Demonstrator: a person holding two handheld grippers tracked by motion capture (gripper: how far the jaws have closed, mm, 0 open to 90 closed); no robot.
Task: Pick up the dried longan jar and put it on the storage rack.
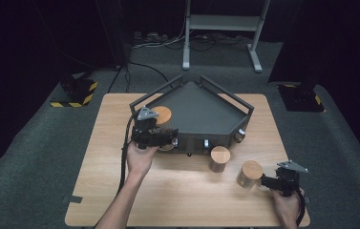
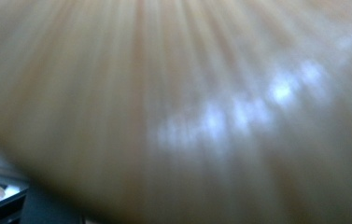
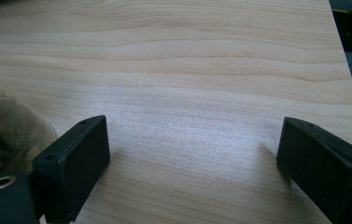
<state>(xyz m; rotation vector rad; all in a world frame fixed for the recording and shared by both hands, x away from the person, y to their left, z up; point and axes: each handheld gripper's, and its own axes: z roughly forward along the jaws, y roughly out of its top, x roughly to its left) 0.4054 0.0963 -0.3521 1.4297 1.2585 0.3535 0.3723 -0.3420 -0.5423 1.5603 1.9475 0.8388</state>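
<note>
Plainly spread wide and empty at the right gripper (image 3: 192, 140): black fingers (image 3: 71, 158) well apart, low over bare wood close to the front right corner of the table (image 1: 177, 200). Just beyond the left finger, touching or nearly so, a clear glass jar (image 1: 250, 174) with a round wooden lid and something pale and crumpled inside; upright, by the look of the high view.

At the left gripper (image 1: 168, 140), impossible to tell open from closed: jaws lost in a blurred close-up of pale wood grain, probably the lid of the second jar (image 1: 162, 116). Seen from above at the front left corner of the dark five-sided tray (image 1: 201, 114), right at its wall; resting or lifted, hard to say.

Likely trouble: catching that wall and tipping the second jar, through a low carry or a loose hold. On the right, knocking the glass jar over by closing off-centre, or nudging it toward the third jar (image 1: 219, 158) by the tray's front edge.
</note>
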